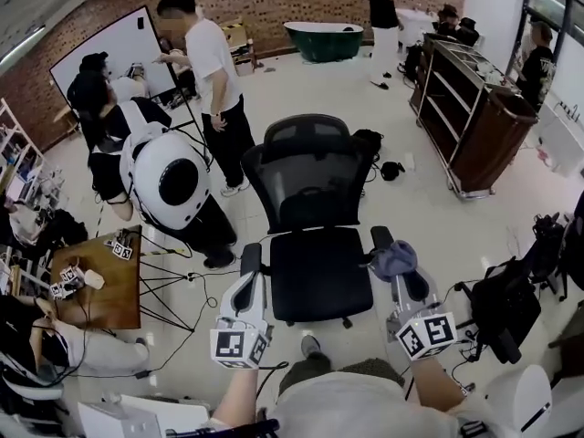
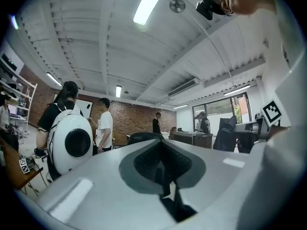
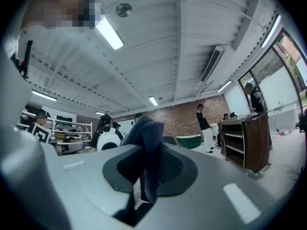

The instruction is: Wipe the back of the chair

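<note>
Chair back (image 1: 308, 176), black mesh, sits dead centre of the head view, seat toward the person. Right gripper (image 1: 398, 276), lower right, has its jaws clamped on a bluish cloth (image 1: 394, 257). Left gripper (image 1: 248, 279) jaws are together, nothing in them.

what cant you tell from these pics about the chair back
- Rear face of the chair back: head view shows only its front mesh.
- Any dust on it: too small, head view.
- Chair base: head view, mostly hidden under the seat.
- Both gripper views: each gripper's own body blocks nearly all of the chair.
- Right gripper jaw tips: wrapped by the cloth.
</note>
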`<state>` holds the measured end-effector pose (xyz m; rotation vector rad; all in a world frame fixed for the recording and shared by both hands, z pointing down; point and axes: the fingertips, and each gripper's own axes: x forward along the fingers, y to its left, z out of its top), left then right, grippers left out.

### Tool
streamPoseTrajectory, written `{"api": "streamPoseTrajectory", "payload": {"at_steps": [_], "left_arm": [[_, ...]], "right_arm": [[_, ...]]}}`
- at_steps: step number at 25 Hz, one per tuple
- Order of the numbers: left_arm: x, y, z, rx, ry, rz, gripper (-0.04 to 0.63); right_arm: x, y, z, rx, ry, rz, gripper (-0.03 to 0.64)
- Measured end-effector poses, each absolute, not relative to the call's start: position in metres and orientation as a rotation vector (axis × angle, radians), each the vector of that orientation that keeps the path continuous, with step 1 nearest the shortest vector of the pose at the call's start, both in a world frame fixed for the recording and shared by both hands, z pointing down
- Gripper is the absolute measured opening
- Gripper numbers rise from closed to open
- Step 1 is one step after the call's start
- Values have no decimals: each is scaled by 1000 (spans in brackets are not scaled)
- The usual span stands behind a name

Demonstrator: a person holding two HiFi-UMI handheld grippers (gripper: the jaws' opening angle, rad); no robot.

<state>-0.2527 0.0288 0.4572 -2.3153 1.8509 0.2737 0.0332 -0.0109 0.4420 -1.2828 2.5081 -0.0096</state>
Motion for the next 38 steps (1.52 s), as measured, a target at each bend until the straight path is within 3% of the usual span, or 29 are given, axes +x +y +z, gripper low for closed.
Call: {"api": "streamPoseTrajectory", "payload": {"at_steps": [8, 13, 20, 23, 32, 38], "left_arm": [[-282, -70, 446, -2318, 1848, 211, 68], [-276, -73, 448, -2277, 1911, 185, 67], [-285, -65, 455, -2285, 1952, 215, 69], [-288, -52, 469, -2274, 1992, 191, 68], [-294, -58, 510, -2350, 2043, 198, 69], [-264, -84, 502, -2439, 1900, 211, 69]], "right_arm": [[-14, -109, 449, -1310, 2522, -96, 48], [-26, -156, 465, -1270, 2559, -145, 46], [-224, -390, 547, -1319, 2771, -339, 46], [-270, -447, 578, -1408, 2799, -407, 46], [-277, -455, 569, -1373, 2824, -216, 46], [-202, -479, 555, -1539, 2758, -173, 46]]}}
